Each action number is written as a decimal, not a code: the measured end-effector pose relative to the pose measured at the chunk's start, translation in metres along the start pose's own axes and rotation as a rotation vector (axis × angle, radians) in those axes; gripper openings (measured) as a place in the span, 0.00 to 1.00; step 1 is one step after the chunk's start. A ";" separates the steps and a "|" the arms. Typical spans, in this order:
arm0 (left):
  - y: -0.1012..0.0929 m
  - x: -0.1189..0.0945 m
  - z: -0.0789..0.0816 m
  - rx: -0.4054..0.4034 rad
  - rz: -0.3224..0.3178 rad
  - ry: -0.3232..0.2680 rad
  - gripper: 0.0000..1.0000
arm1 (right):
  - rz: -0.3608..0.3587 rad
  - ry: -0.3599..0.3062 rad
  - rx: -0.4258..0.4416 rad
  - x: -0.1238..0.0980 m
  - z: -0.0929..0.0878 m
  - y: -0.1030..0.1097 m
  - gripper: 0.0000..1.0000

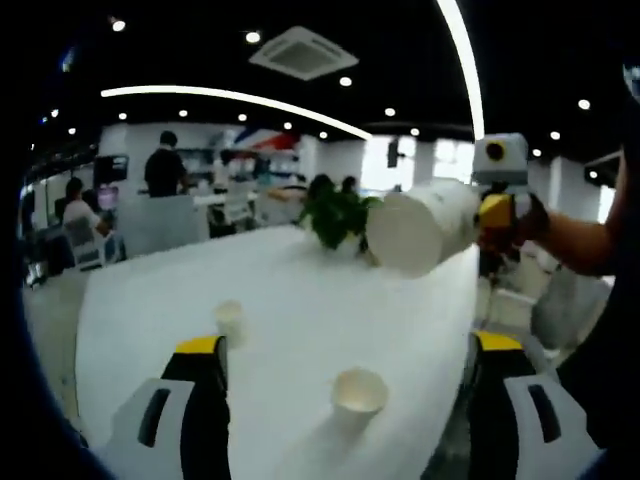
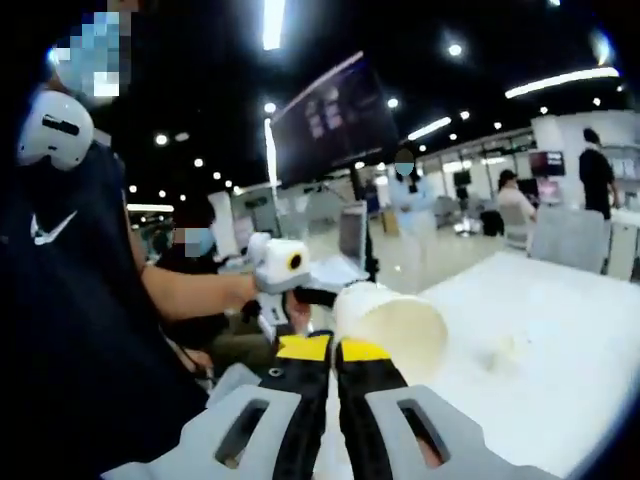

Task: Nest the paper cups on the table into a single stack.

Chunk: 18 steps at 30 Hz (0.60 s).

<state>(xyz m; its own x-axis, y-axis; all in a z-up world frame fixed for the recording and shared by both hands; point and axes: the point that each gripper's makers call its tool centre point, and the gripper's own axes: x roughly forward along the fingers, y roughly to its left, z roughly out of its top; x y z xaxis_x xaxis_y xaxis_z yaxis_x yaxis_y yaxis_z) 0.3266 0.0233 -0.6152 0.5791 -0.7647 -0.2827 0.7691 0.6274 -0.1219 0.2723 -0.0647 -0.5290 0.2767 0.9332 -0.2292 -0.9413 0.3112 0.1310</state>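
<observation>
My right gripper (image 2: 335, 348) is shut on a white paper cup (image 2: 392, 322), held on its side in the air above the white table (image 2: 560, 330). The left gripper view has this cup (image 1: 425, 228) at upper right, wide end toward the camera, with the right gripper (image 1: 482, 215) behind it. My left gripper (image 1: 350, 345) stands wide open low over the table (image 1: 300, 270). Between its jaws a paper cup (image 1: 358, 392) sits upright. A smaller-looking cup (image 1: 229, 318) stands farther off, by the left jaw. A faint cup (image 2: 505, 350) also sits on the table in the right gripper view.
A green plant (image 1: 335, 215) stands at the table's far end. The person's arm (image 1: 580, 240) reaches in from the right. The left gripper (image 2: 285, 275) is held in a hand at centre left. People, chairs and desks fill the office behind.
</observation>
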 end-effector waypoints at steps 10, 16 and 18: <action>0.012 -0.011 -0.091 0.047 0.266 0.060 0.98 | -0.044 0.214 -0.175 0.003 0.014 -0.021 0.00; -0.006 -0.016 -0.120 -0.016 0.222 0.103 0.98 | -0.003 0.408 -0.264 0.008 0.011 -0.021 0.00; -0.010 -0.013 -0.113 0.042 0.205 0.093 0.98 | 0.013 0.482 -0.292 0.008 0.008 -0.021 0.00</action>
<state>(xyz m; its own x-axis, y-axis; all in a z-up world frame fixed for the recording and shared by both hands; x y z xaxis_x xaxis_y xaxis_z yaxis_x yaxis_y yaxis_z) 0.2810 0.0436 -0.7180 0.6983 -0.6040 -0.3841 0.6498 0.7600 -0.0135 0.2960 -0.0623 -0.5264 0.2096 0.7276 -0.6532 -0.9775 0.1735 -0.1203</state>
